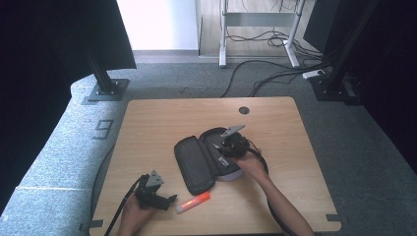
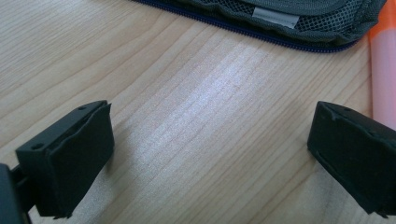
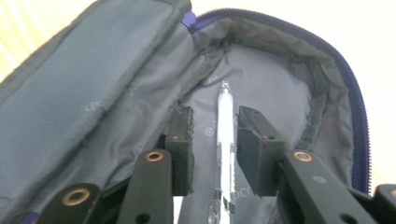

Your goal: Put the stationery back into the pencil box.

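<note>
Lying unzipped, the grey pencil case (image 1: 196, 162) holds a white pen (image 3: 225, 135) between the parted right gripper (image 3: 215, 140).

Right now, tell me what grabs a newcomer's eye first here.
The open case lying mid-table, with the right gripper inside it, jaws apart either side of a white pen. Next, the orange glue stick at the near edge, beside the open left gripper.

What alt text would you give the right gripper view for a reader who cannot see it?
The right tool reaches into an open grey pencil case, its two black jaws set either side of a white pen with a gap at each side. The pen lies lengthwise on the grey lining, tip pointing away. The case's flap stands up at left, and a blue zip runs along its rim.
</note>
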The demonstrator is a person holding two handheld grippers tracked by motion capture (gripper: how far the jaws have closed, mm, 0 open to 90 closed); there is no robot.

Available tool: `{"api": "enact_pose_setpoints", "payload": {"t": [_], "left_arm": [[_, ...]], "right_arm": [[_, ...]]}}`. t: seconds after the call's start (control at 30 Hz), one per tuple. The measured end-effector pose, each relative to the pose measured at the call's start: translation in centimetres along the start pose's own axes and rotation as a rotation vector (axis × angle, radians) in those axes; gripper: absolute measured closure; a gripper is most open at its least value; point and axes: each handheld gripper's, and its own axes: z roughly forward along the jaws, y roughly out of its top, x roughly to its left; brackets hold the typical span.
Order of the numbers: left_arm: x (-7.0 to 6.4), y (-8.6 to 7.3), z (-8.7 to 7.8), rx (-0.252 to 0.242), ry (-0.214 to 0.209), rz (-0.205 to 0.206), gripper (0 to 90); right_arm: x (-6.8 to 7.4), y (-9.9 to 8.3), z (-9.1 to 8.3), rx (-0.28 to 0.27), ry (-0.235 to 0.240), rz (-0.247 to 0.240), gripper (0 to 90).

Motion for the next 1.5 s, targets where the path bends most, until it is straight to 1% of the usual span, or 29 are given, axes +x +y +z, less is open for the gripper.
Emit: {"api": "enact_pose_setpoints", "payload": {"t": [0.1, 0.17, 0.27, 0.43, 0.63, 0.8, 1.1, 1.2, 1.33, 1.43, 1.47, 1.5], "left_arm": [[0.0, 0.0, 0.0, 0.0, 0.0, 0.0, 0.3], [0.0, 0.0, 0.0, 0.0, 0.0, 0.001, 0.3], [0.0, 0.0, 0.0, 0.002, 0.0, 0.003, 0.3], [0.0, 0.0, 0.0, 0.002, 0.0, 0.004, 0.3], [0.0, 0.0, 0.0, 0.0, 0.0, 0.0, 0.3], [0.0, 0.0, 0.0, 0.001, 0.0, 0.001, 0.3], [0.0, 0.0, 0.0, 0.001, 0.0, 0.001, 0.3], [0.0, 0.0, 0.0, 0.001, 0.0, 0.001, 0.3], [0.0, 0.0, 0.0, 0.001, 0.0, 0.001, 0.3], [0.0, 0.0, 0.0, 0.0, 0.0, 0.001, 0.3], [0.0, 0.0, 0.0, 0.0, 0.0, 0.001, 0.3], [0.0, 0.0, 0.0, 0.0, 0.0, 0.001, 0.3]], "right_arm": [[0.3, 0.2, -0.2, -0.007, 0.009, -0.007, 57.7], [0.4, 0.3, -0.4, -0.013, 0.01, -0.017, 51.3], [0.5, 0.5, -0.5, -0.016, 0.014, -0.016, 42.8], [0.4, 0.5, -0.7, -0.016, 0.011, -0.017, 34.4], [0.2, 0.1, -1.0, -0.017, 0.011, -0.003, 30.6], [-0.1, -0.2, -1.6, -0.024, -0.001, -0.004, 29.3], [-0.7, -0.7, -2.3, -0.034, -0.021, 0.018, 28.7], [-0.8, -1.1, -2.2, -0.02, -0.025, 0.024, 28.6], [-0.9, -2.1, -1.4, 0.011, -0.02, 0.027, 28.6], [-0.8, -3.5, -0.2, 0.046, -0.003, 0.04, 27.9], [-0.9, -4.0, 0.0, 0.027, 0.01, 0.057, 27.5], [-1.1, -4.5, 0.1, -0.005, 0.04, 0.093, 28.9]]}}
